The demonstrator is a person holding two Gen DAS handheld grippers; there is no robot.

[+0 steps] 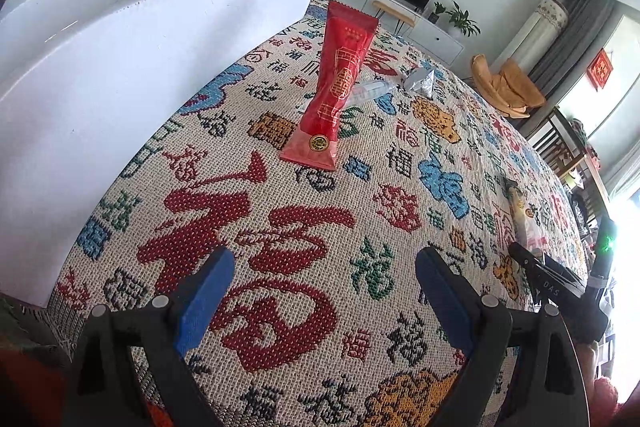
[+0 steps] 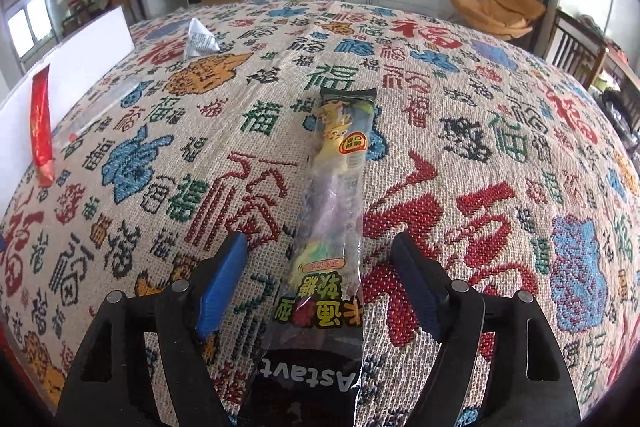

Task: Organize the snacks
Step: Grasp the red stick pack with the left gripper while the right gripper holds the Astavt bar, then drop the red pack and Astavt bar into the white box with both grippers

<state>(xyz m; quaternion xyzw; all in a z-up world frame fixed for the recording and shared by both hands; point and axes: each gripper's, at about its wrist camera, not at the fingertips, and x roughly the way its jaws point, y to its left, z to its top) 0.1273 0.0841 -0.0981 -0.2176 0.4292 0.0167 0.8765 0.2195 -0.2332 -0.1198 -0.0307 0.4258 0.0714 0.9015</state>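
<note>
Right wrist: candy pack (image 2: 336,211) flat on cloth (image 2: 500,147) between released right claw (image 2: 320,283), untouched. Left claw (image 1: 324,291) released, empty. Red pack (image 1: 340,83), foil pouch (image 1: 420,81) unsorted; most remains.

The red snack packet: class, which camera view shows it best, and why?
The left wrist view: the red snack packet lies central on the patterned cloth, print readable. The right wrist view shows it only as a thin, distorted strip at the left edge.
</note>
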